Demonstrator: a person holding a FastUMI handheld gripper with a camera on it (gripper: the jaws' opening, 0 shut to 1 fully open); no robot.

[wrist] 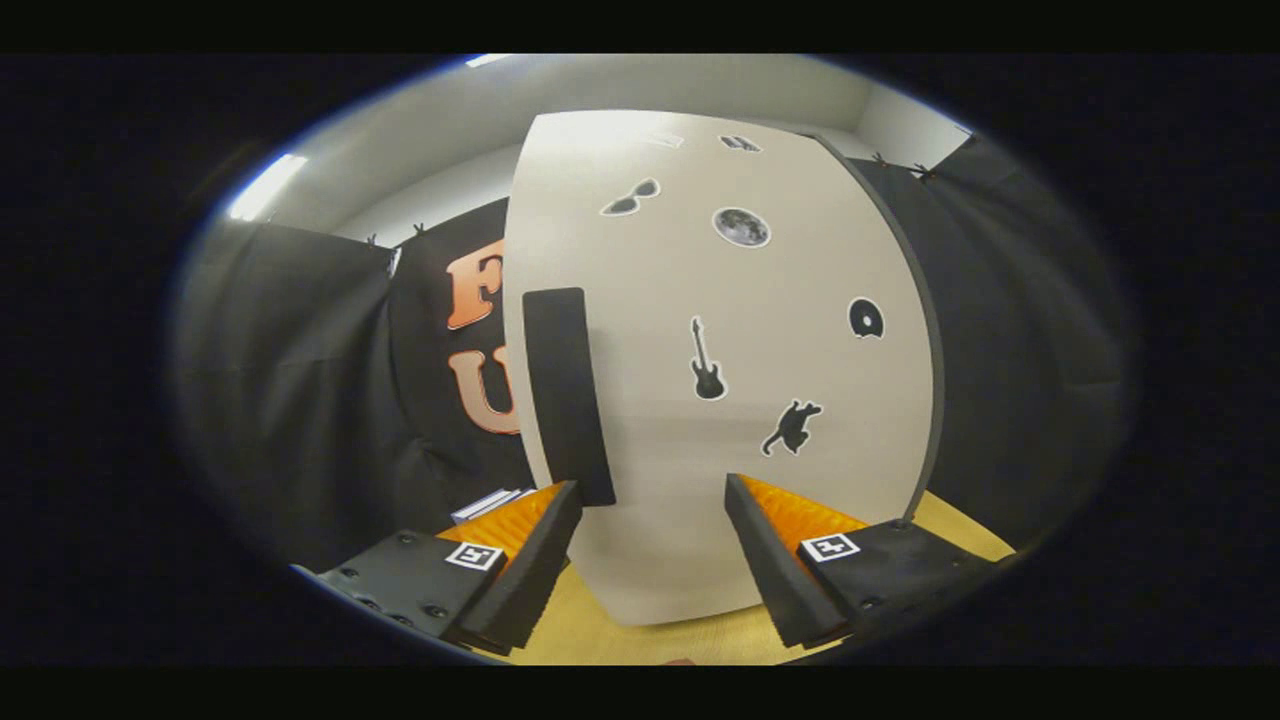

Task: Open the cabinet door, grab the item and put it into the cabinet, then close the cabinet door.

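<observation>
A tall white cabinet door (720, 400) stands right ahead of my fingers, decorated with small dark stickers such as a guitar, a cat and a moon. A black vertical handle (568, 395) runs down its left side. My gripper (650, 495) is open, with nothing between its fingers. The left fingertip (562, 500) is just below and beside the handle's lower end. The door's right edge (925, 380) shows a dark rim. I cannot tell from here whether the door is fully shut.
A yellow tabletop (640, 640) lies under the cabinet and the fingers. A small white flat object (490, 503) lies on it left of the cabinet, behind the left finger. Black cloth walls stand on both sides.
</observation>
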